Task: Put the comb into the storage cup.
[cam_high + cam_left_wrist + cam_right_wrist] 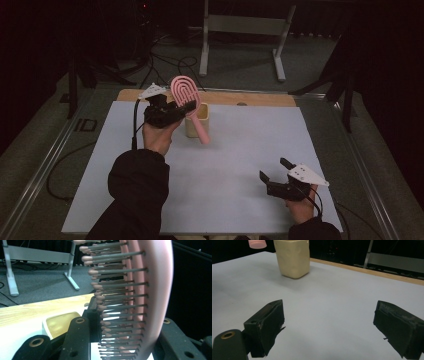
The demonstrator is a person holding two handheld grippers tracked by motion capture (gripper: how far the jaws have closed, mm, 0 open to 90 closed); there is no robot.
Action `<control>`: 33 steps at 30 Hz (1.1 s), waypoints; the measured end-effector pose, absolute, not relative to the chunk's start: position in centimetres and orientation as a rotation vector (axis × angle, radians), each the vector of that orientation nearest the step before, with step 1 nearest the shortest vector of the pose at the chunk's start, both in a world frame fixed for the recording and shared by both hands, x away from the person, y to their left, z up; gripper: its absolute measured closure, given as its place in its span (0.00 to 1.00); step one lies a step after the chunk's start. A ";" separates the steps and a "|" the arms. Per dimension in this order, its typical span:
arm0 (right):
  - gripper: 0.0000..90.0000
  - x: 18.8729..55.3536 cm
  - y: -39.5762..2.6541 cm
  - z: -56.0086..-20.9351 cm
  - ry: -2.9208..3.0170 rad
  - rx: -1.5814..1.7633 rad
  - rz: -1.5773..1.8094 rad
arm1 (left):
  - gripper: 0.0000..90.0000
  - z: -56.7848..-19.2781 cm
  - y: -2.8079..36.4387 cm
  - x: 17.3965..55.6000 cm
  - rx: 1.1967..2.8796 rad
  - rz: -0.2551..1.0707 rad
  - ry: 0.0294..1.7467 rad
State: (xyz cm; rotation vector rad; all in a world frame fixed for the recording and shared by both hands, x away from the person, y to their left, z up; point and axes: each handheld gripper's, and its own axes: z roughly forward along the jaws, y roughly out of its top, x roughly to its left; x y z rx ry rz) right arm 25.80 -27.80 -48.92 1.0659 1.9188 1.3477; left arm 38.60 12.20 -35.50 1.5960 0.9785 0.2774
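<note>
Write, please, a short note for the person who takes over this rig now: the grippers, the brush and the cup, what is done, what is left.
Left gripper: shut on the pink hairbrush, clamped at the bristled head, raised above the table, handle hanging down in front of the cream cup.
Right gripper: open, holding nothing, low over the white table cover at the near right.
Done: hairbrush picked up.
Left: probably lower the handle into the cup, then release; the cup stands upright at the far side.

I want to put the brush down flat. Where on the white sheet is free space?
The middle of the white sheet, between the cream cup and the right tongs, is bare, as is its far right part. It is crowded at the cup, where the left tongs hold the pink brush.
</note>
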 end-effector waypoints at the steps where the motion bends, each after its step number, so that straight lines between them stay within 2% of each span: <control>1: 0.11 25.8 -27.8 -48.9 1.919 1.066 1.349 | 0.72 -35.5 12.2 38.6 1.596 0.277 0.978; 33: 0.11 25.8 -27.8 -49.0 1.924 1.066 1.348 | 0.72 -34.3 13.0 39.5 1.589 0.323 0.996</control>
